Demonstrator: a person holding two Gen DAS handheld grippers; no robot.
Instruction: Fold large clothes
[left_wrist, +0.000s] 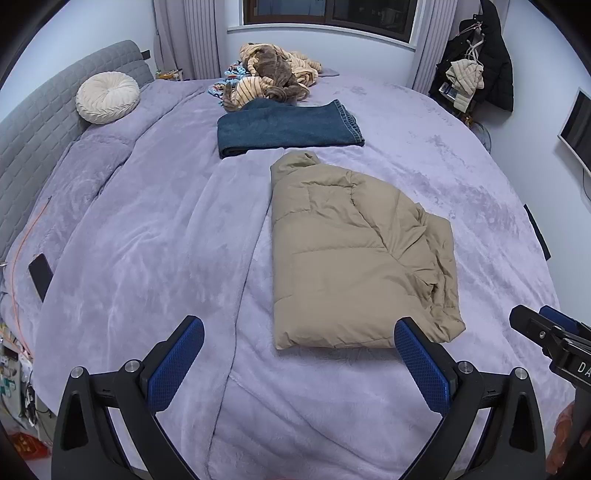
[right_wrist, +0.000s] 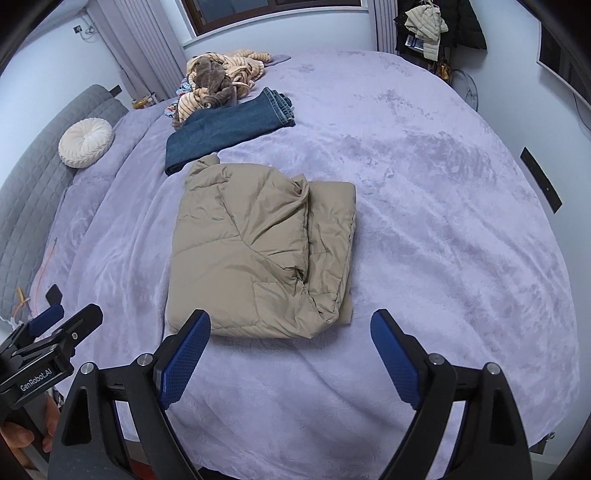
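Left wrist view cuts off the right gripper (left_wrist: 546, 332); both grippers' jaws spread, empty, before the folded jacket (left_wrist: 354, 251).

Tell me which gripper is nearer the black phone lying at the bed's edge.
Left. The left gripper hangs over the blanket between the phone and the tan jacket; the right gripper sits farther off, on the jacket's other side.

Both wrist views angled down, near, sharing folded jacket (left_wrist: 354, 251)
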